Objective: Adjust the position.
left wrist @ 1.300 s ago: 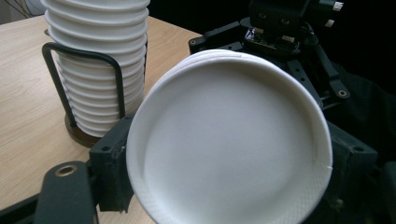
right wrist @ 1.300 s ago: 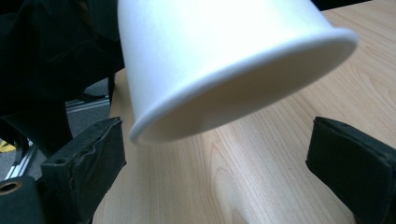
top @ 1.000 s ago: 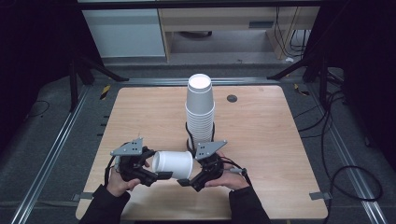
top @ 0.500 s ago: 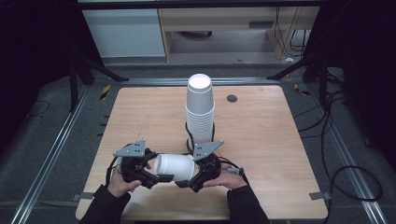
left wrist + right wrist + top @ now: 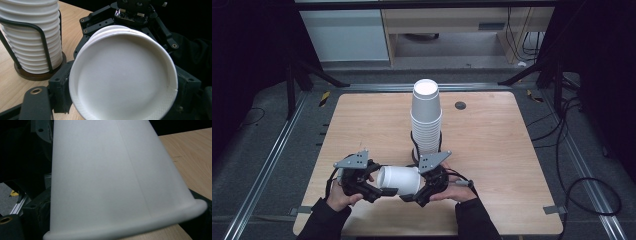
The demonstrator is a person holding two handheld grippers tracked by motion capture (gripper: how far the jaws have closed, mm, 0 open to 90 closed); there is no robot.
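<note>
High view: at the near edge of a wooden table [image 5: 492, 145], a person holds a white paper cup [image 5: 399, 180] on its side between two hand-held grippers, the cup raised just above the tabletop and its long axis running left to right. The left gripper [image 5: 373, 189] meets the cup at its narrow base end, the right gripper [image 5: 421, 192] at the wider rim end, so each hand is nearest its own end of the cup and neither has to reach across. In the left gripper view the round base of the cup [image 5: 123, 80] faces the camera squarely, with the black jaws clamped against its sides; behind that base, further rims suggest that more than one cup is nested there. In the right gripper view the cup's white wall and rolled rim [image 5: 120, 182] lie close across the frame, and the jaws appear closed on it, though their tips are hidden behind the cup. Just beyond the hands, at the table's middle, a tall stack of cups [image 5: 426, 120] stands upside down in a dark wire holder [image 5: 414, 150], close to the right gripper and apart from the held cup. Judged from this arrangement, the work in hand is pulling nested cups apart along that left-to-right axis; the coming move turns on both grippers drawing straight outward, in line with the cup rather than across it.
</note>
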